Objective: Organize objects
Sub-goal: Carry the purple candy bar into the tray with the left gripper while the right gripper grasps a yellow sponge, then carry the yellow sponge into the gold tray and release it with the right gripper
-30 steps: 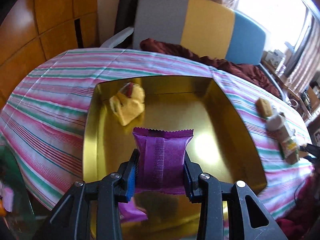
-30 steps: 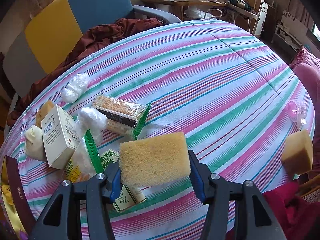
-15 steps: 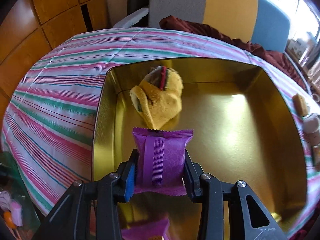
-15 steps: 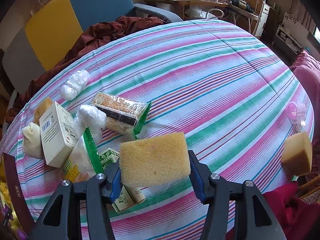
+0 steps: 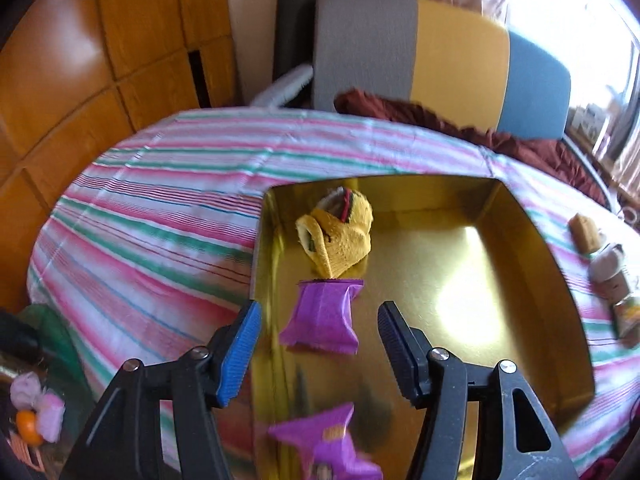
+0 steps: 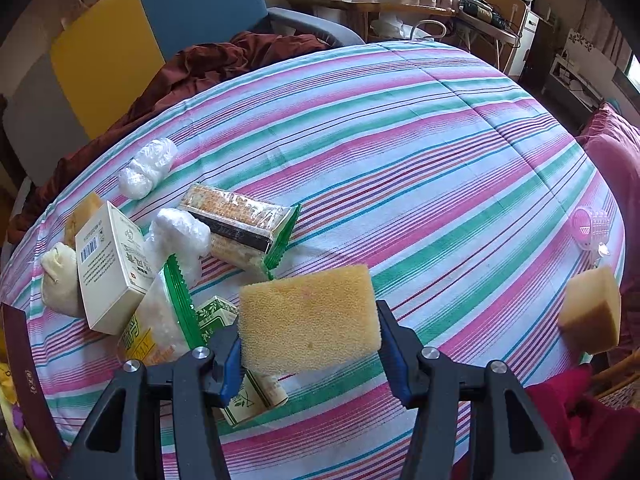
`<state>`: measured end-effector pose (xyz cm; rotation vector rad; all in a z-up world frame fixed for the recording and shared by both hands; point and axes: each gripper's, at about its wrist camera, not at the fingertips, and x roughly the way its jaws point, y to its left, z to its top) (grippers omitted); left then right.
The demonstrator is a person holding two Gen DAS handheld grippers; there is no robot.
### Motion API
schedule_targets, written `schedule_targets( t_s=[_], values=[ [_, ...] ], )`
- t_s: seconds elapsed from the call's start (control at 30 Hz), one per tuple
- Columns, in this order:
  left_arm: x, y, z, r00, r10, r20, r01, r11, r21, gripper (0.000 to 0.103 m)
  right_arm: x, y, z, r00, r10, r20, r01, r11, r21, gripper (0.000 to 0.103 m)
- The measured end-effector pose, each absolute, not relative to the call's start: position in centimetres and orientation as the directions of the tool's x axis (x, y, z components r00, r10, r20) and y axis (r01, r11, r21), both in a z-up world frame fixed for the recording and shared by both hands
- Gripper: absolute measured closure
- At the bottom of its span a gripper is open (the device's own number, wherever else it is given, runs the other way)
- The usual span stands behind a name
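In the left wrist view my left gripper (image 5: 318,338) is open above the gold tin box (image 5: 532,240). A purple snack packet (image 5: 322,318) sits loose between the jaws, touching neither, over the box's left side. A yellow knitted toy (image 5: 338,236) lies in the box's far left corner. Another purple packet (image 5: 326,444) shows at the bottom edge. In the right wrist view my right gripper (image 6: 310,338) is shut on a yellow sponge (image 6: 308,316), held above the striped cloth.
On the cloth to the left of the right gripper lie a white carton (image 6: 110,268), a cracker pack (image 6: 240,224), a green-sealed bag (image 6: 168,312), a green tea box (image 6: 240,392) and plastic-wrapped lumps (image 6: 146,168). A second sponge (image 6: 592,312) and pink cup (image 6: 590,226) sit at the right edge.
My left gripper has opened and let go of the purple packet, which now sits loose over the box. My right gripper still holds the sponge, nearly unmoved.
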<state>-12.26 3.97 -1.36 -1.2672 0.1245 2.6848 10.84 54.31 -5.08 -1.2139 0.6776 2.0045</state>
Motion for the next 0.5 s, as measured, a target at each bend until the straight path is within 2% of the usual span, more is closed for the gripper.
schedule_targets(
  t_s=[0.17, 0.3, 0.4, 0.5],
  values=[
    [-8.2, 2.0, 0.0, -0.664, 0.140, -0.734, -0.172, -0.985, -0.032, 0.041, 12.3, 53.8, -2.0, -0.420, 0.375, -0.826, -0.780, -0.615, 0.118, 0.046],
    [-6.2, 0.5, 0.1, -0.673, 0.145, -0.725, -0.155, -0.987, -0.053, 0.036, 12.5, 51.5, 1.2, -0.511, 0.422, -0.749, -0.743, -0.654, 0.138, 0.046],
    [-5.4, -0.5, -0.3, -0.668, 0.149, -0.729, -0.136, -0.988, -0.076, 0.036, 11.8, 47.9, 3.7, -0.595, 0.397, -0.699, -0.673, -0.722, 0.162, 0.046],
    [-4.9, -1.1, -0.5, -0.669, 0.149, -0.728, -0.122, -0.988, -0.090, 0.036, 10.1, 43.4, 6.0, -0.680, 0.312, -0.663, -0.550, -0.816, 0.180, 0.046]
  ],
)
